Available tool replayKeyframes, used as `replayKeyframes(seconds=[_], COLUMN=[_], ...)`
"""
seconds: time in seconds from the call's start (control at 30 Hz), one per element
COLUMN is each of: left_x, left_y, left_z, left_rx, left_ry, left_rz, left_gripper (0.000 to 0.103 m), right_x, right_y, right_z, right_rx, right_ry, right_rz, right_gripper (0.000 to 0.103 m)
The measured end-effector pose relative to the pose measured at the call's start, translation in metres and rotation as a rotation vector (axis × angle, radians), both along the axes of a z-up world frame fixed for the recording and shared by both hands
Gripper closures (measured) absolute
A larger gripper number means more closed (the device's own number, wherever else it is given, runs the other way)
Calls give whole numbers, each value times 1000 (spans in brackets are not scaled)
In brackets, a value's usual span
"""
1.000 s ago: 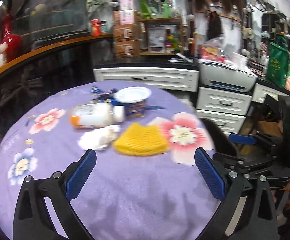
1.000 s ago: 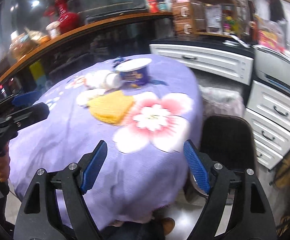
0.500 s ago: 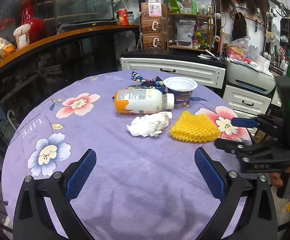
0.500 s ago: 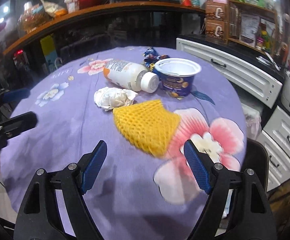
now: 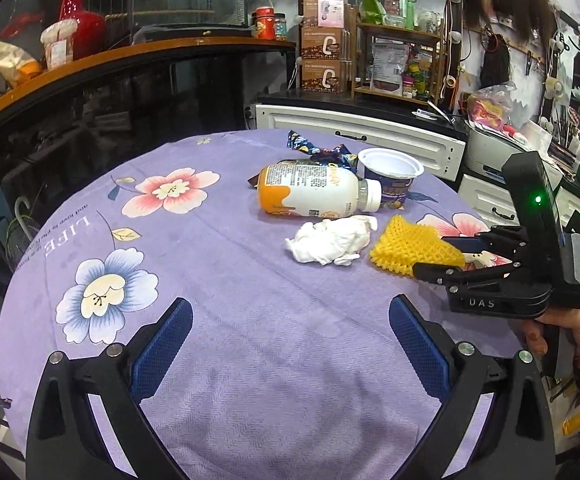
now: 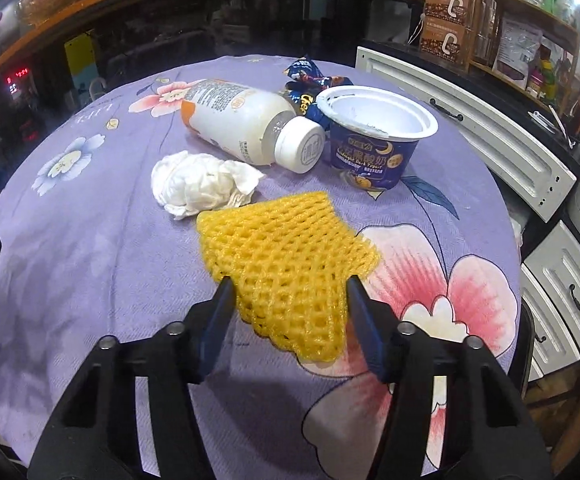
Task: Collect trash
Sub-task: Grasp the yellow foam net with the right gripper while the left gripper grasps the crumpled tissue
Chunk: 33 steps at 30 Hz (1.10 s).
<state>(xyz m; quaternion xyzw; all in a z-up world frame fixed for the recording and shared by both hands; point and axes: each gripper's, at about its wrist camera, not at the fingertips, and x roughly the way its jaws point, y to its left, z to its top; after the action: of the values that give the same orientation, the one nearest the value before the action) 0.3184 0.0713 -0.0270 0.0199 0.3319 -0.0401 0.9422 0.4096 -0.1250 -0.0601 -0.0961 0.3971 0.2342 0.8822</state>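
Observation:
A yellow foam net [image 6: 282, 248] lies flat on the purple flowered tablecloth [image 5: 210, 280]. My right gripper [image 6: 288, 284] has its jaws on either side of the net's near end; they are closing and the net looks undeformed. From the left wrist view the right gripper [image 5: 434, 254] reaches onto the net [image 5: 410, 244] from the right. Beyond it lie a crumpled white tissue [image 6: 198, 184], a white bottle [image 6: 238, 116] on its side, an empty yogurt cup [image 6: 374, 140] and a blue wrapper [image 6: 306, 72]. My left gripper [image 5: 290, 304] hangs open over bare cloth.
White drawers [image 5: 362, 136] and a printer [image 5: 490, 152] stand behind the table on the right. A dark counter with a wooden top [image 5: 130, 52] curves along the back left. A person's hand [image 5: 570, 328] holds the right gripper. A dark chair [image 6: 526, 336] stands by the table's right edge.
Both grippers moved in over the table. The right gripper came up to the yellow net, and its jaws have narrowed around the net's near end. The left gripper stayed open.

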Motion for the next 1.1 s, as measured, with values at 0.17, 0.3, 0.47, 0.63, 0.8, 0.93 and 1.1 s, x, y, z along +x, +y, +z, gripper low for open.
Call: replayKeyframes(seconds=[0.17,0.3,0.47,0.63,0.8,0.93,1.1], left_x=[8,17,32,61,88,107,122], left_y=[1,-6,-18,-31,-50,-62,-73], left_z=[-6,-10,-13,-19,-28,-34,-46], left_rx=[-25,-18,2,4,46,68,101], left_ry=[24,37,51,91,122,150,182], left_rz=[-2,-19,-38,-57,-74,-77,-77], left_gripper=[6,6,6,8,16,23,40], right_x=[2,0,-13,-30,-44,-54,-65], right_y=[-3,-7,-15,-30,-48,-63,-79], right_z=[3,5,14,22,25,27,24], right_rx=[7,24,52,96,138,160,176], right_ry=[-18,-38,-82,-101,-101,-105,-98], right_rz=[3,2,0,-11,-27,-48,-71], right_gripper=[79,87,88,88,88,88,88])
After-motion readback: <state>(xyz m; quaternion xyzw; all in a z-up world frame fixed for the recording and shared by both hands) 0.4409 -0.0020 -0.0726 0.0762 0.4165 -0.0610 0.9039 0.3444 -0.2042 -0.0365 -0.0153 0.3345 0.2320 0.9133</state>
